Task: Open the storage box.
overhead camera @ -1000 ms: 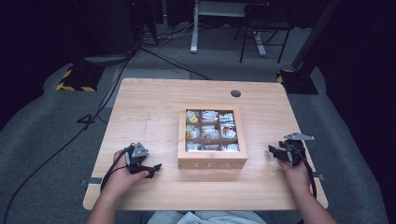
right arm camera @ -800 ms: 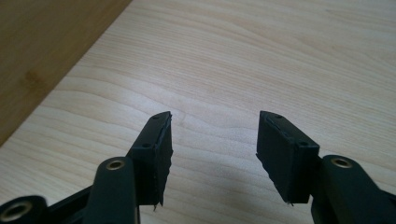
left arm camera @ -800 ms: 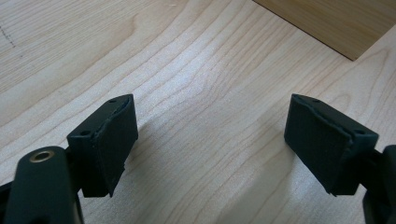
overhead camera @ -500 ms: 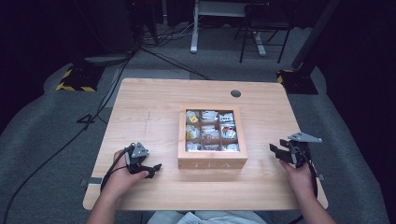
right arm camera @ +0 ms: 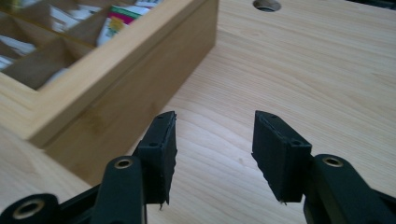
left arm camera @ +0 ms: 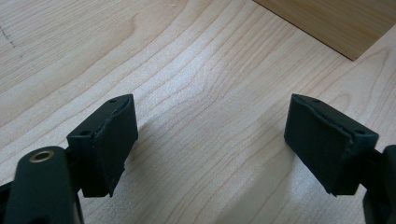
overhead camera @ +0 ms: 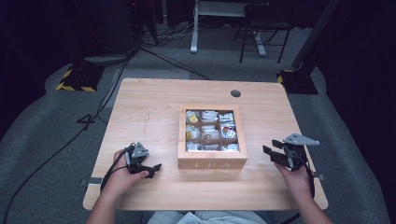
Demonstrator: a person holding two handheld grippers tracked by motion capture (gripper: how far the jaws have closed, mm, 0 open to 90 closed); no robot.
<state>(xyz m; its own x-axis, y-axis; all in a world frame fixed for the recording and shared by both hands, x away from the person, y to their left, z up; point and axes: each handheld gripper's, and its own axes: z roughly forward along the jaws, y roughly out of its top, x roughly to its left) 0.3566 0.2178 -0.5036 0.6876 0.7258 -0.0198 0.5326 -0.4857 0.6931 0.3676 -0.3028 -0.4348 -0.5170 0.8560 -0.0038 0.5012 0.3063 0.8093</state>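
The wooden tea box (overhead camera: 212,137) sits closed in the middle of the table (overhead camera: 149,116), its windowed lid showing compartments of tea bags (overhead camera: 208,126). The right gripper (overhead camera: 272,155) hovers just beside the box's right wall, lifted off the tabletop and angled toward its near corner; its jaws have just been closing partway and stand apart with nothing between them. The left gripper (overhead camera: 154,169) rests low on the table off the box's other side, jaws spread wide and empty, the box's corner (left arm camera: 327,23) ahead of it. The likely trouble is the lid: if the narrowing right jaws meet the wall rather than the lid's edge, the box could skid toward the left gripper, or tip and spill its bags.
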